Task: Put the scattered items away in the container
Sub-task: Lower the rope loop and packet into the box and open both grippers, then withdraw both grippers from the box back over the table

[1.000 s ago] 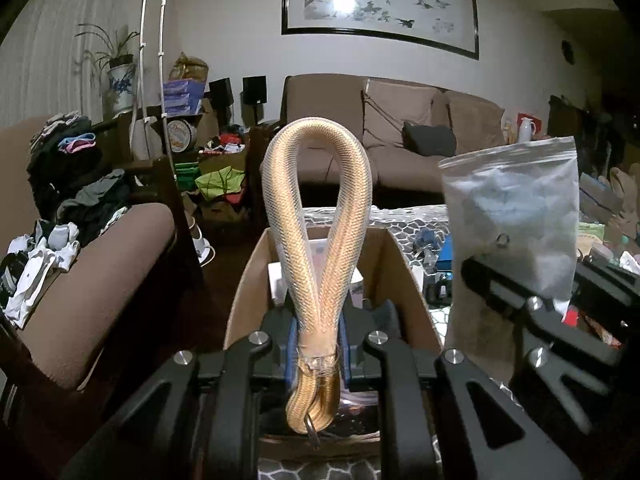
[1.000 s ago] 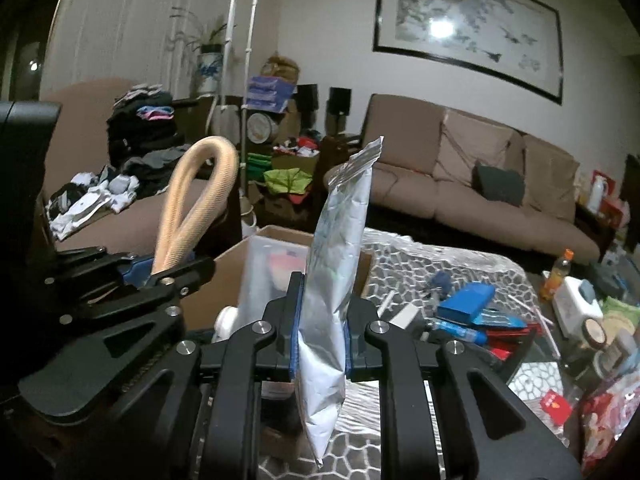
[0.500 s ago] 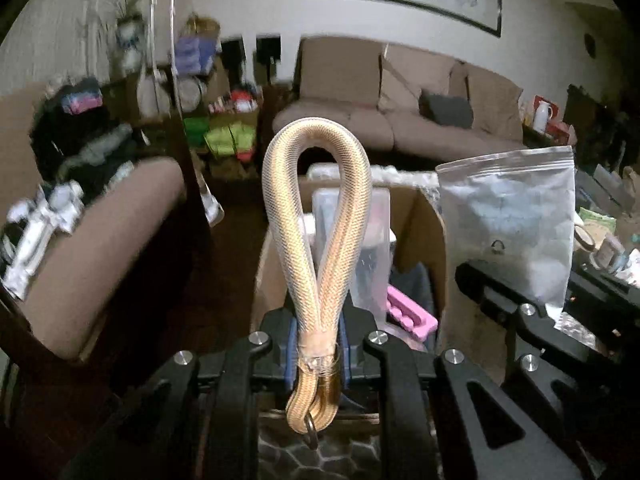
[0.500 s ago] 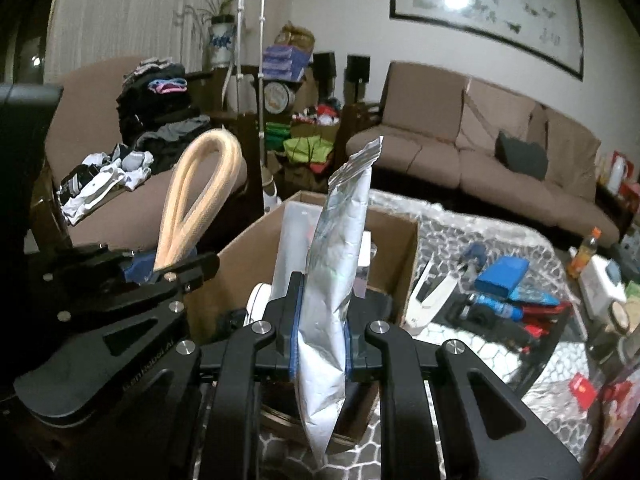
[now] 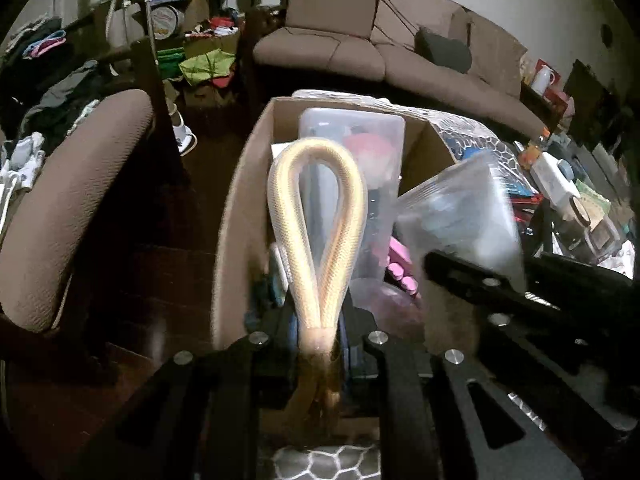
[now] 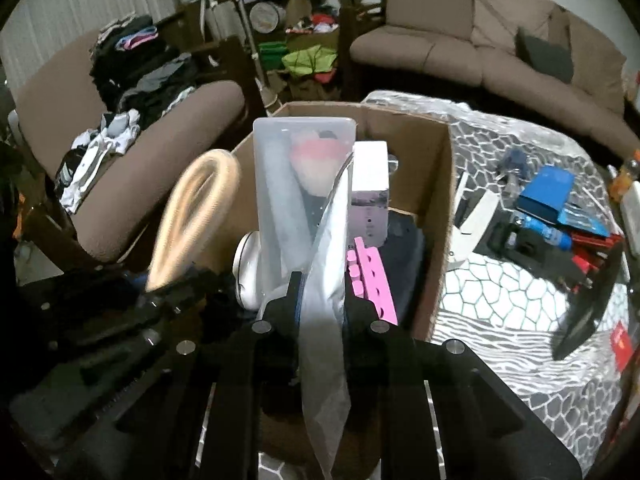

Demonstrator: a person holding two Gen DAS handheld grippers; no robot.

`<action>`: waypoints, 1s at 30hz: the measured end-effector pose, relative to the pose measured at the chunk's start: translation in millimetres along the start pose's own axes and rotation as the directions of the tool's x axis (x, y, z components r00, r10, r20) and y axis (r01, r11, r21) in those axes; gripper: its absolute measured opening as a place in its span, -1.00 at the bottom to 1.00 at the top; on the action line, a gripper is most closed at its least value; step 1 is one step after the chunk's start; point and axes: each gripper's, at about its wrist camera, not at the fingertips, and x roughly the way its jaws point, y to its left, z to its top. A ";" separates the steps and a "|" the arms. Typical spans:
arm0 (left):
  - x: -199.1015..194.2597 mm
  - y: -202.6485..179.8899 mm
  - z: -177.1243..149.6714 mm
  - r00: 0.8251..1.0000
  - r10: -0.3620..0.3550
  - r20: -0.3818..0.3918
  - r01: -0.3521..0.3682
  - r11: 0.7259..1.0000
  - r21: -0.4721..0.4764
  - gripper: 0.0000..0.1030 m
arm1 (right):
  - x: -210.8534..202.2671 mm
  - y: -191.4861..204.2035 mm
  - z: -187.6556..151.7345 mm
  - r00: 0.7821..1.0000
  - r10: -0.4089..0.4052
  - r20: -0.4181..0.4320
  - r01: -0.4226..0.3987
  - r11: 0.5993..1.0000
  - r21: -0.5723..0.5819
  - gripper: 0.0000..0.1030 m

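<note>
My left gripper (image 5: 319, 322) is shut on a looped beige braided hose (image 5: 318, 216), held upright over the open cardboard box (image 5: 236, 200). My right gripper (image 6: 322, 304) is shut on a clear zip bag (image 6: 326, 264) seen edge-on, also over the cardboard box (image 6: 434, 184). In the left wrist view the zip bag (image 5: 460, 216) and right gripper sit just right of the hose. In the right wrist view the hose (image 6: 192, 208) stands at the left. Inside the box are a clear plastic case (image 6: 288, 176), a white box (image 6: 370, 172) and a pink strip (image 6: 370, 276).
The box stands at the left end of a table with a grey patterned cloth (image 6: 500, 280). Scattered on it are a blue box (image 6: 546, 192), a white stapler-like item (image 6: 476, 220) and bottles. A brown armchair (image 5: 64, 208) is on the left, a sofa (image 5: 380, 52) behind.
Both grippers have tilted down and forward over the box, so its inside now fills the views. Hose and bag stay clamped.
</note>
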 end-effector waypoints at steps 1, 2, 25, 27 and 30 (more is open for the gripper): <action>3.7 -1.1 1.1 1.000 0.004 -0.010 -0.004 1.000 0.000 -0.69 | 3.0 -1.0 2.1 1.000 -0.004 -0.010 0.004 1.000 -0.002 -0.72; 7.4 -2.2 2.2 1.000 0.009 -0.019 -0.009 1.000 0.001 -0.69 | 6.3 -2.1 4.4 1.000 -0.014 -0.017 0.014 1.000 -0.003 -0.72; -45.7 -4.7 22.4 0.960 0.173 0.222 -0.153 0.983 -0.101 0.77 | -63.2 -43.2 24.1 0.977 0.033 0.213 -0.032 0.999 -0.009 0.51; -56.7 -5.4 22.9 0.951 0.155 0.269 -0.126 0.984 -0.124 0.97 | -76.2 -67.3 14.5 0.971 0.011 0.240 -0.018 0.999 0.027 0.59; -71.4 -15.8 22.2 0.936 0.087 0.342 -0.049 0.992 -0.119 1.00 | -92.2 -105.2 -2.8 0.962 -0.035 0.269 0.012 0.996 0.086 0.77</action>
